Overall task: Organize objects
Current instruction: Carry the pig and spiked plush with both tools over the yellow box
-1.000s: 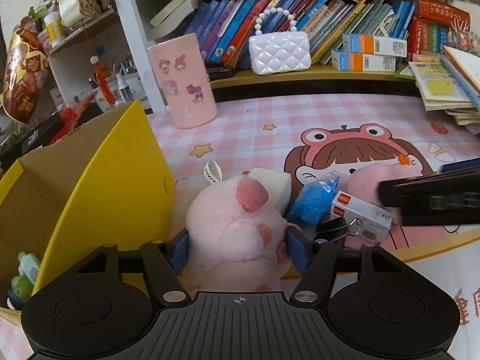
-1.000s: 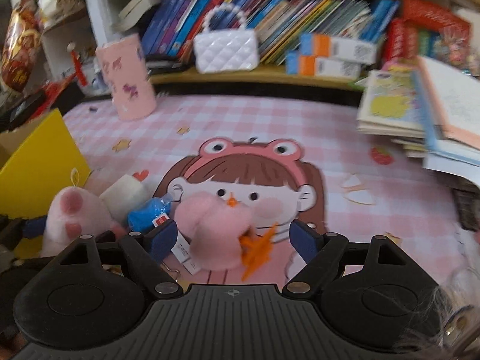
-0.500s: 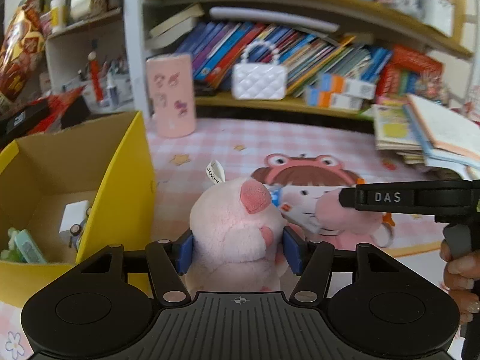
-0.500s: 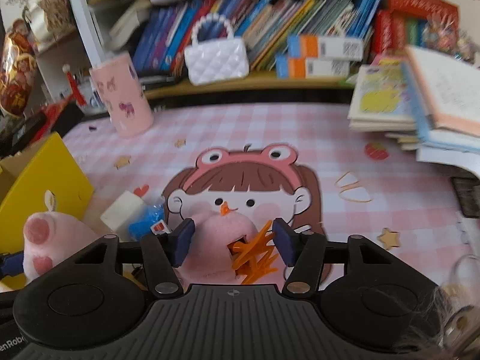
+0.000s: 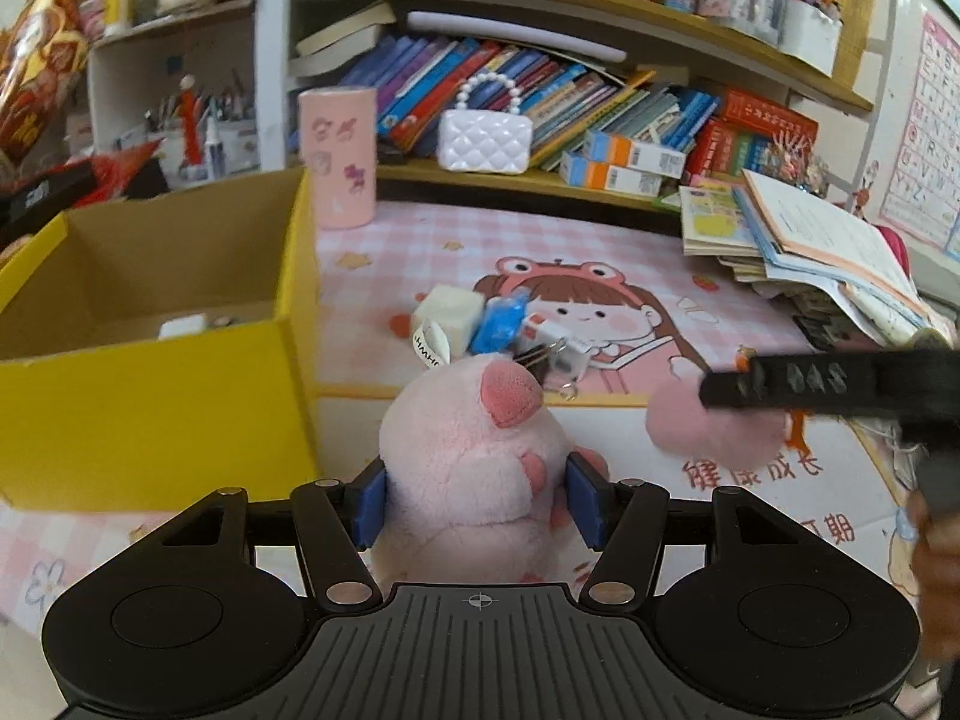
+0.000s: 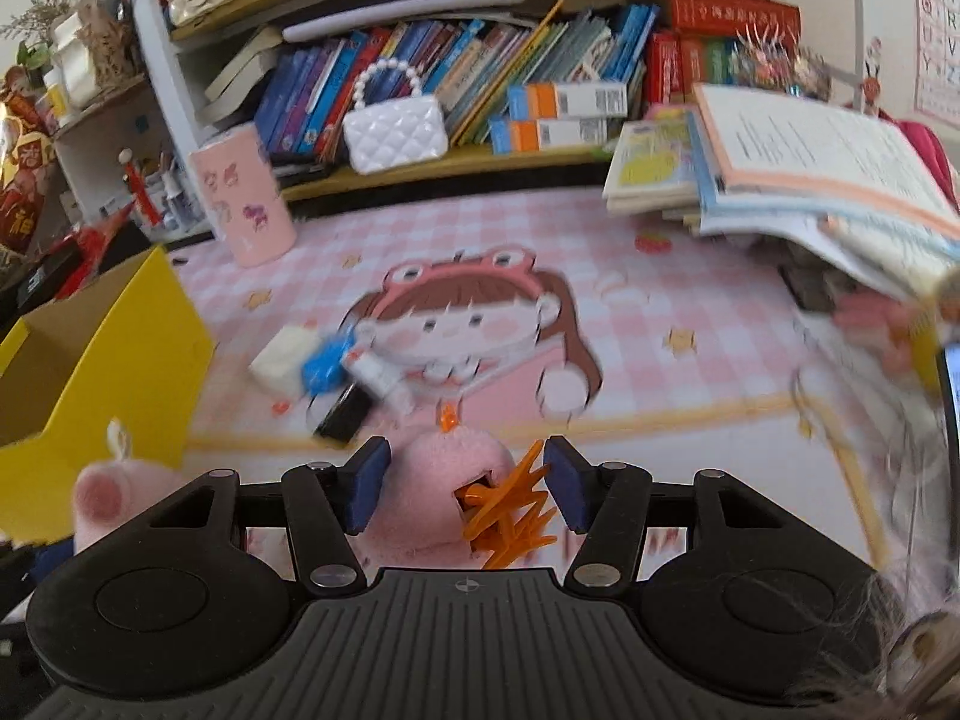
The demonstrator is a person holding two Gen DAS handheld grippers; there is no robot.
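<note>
My left gripper [image 5: 477, 501] is shut on a pink plush pig [image 5: 474, 468] and holds it in the air, right of the open yellow cardboard box [image 5: 150, 360]. My right gripper [image 6: 459, 486] is shut on a pink plush bird [image 6: 444, 489] with orange feet, also lifted; it shows in the left wrist view [image 5: 714, 429] under the black gripper body. On the pink mat lie a white block [image 5: 450, 315], a blue packet [image 5: 501, 321], a small white box [image 5: 555, 339] and a black binder clip [image 6: 345, 411]. The pig also shows at lower left in the right wrist view [image 6: 114, 495].
The box holds a few small items [image 5: 183, 324]. A pink cylindrical cup [image 5: 338, 156] stands behind it. A white quilted handbag [image 5: 485, 138] and rows of books fill the shelf. A stack of open books [image 5: 804, 252] lies at the right of the mat.
Both grippers have lifted their plush toys and pulled back from the mat. The right gripper closed on the bird. The box interior has come into fuller view.
</note>
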